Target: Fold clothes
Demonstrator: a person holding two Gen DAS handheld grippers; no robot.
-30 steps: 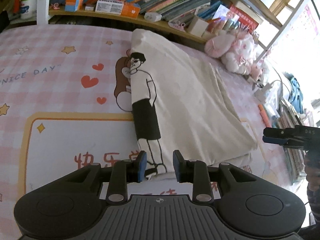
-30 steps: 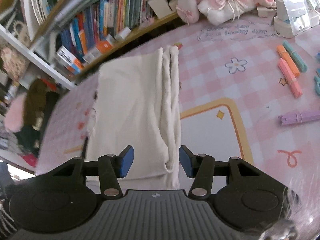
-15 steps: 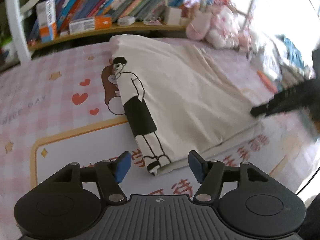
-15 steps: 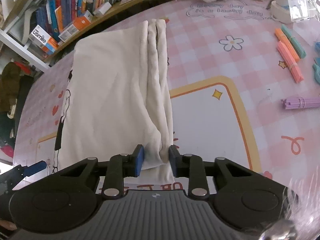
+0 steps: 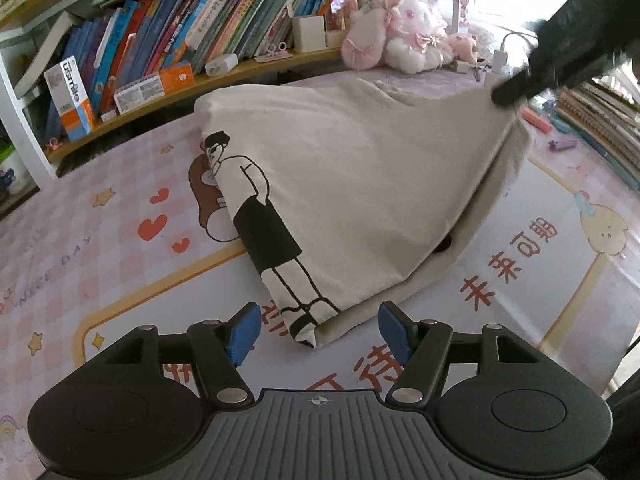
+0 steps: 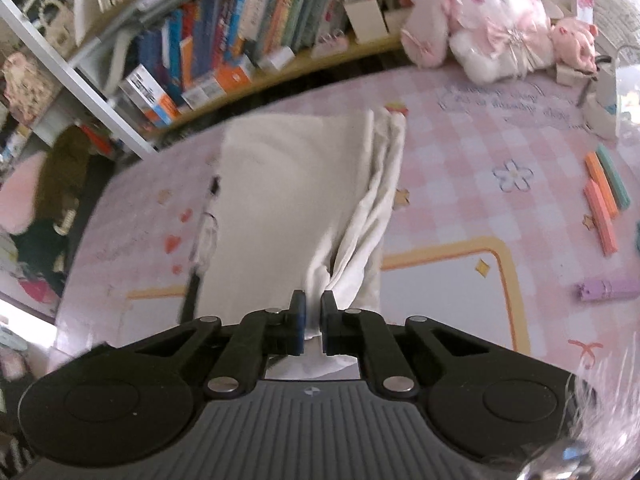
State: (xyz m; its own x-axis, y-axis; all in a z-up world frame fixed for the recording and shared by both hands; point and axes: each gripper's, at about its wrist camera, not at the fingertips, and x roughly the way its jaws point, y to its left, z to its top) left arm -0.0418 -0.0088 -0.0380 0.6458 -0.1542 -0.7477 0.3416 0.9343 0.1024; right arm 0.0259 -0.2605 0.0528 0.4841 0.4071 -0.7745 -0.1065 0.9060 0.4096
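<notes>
A cream T-shirt (image 5: 360,184) with a cartoon figure print lies folded lengthwise on the pink checked table mat (image 5: 100,240). My left gripper (image 5: 318,330) stands open, its blue pads either side of the shirt's near corner without touching it. My right gripper (image 6: 313,312) is shut on the bunched right-hand hem of the T-shirt (image 6: 288,208) and holds that corner lifted off the mat. In the left wrist view the right gripper (image 5: 508,94) shows as a dark blurred shape pulling the shirt's far corner up.
A bookshelf (image 5: 180,52) full of books runs along the far edge. Pink and white plush toys (image 5: 404,40) sit at the back right. Highlighters (image 6: 604,196) and a purple clip (image 6: 608,290) lie on the mat to the right of the shirt.
My right gripper closed on the shirt's hem and raised it. My left gripper opened wide, rolled level and shifted toward the shirt's near corner.
</notes>
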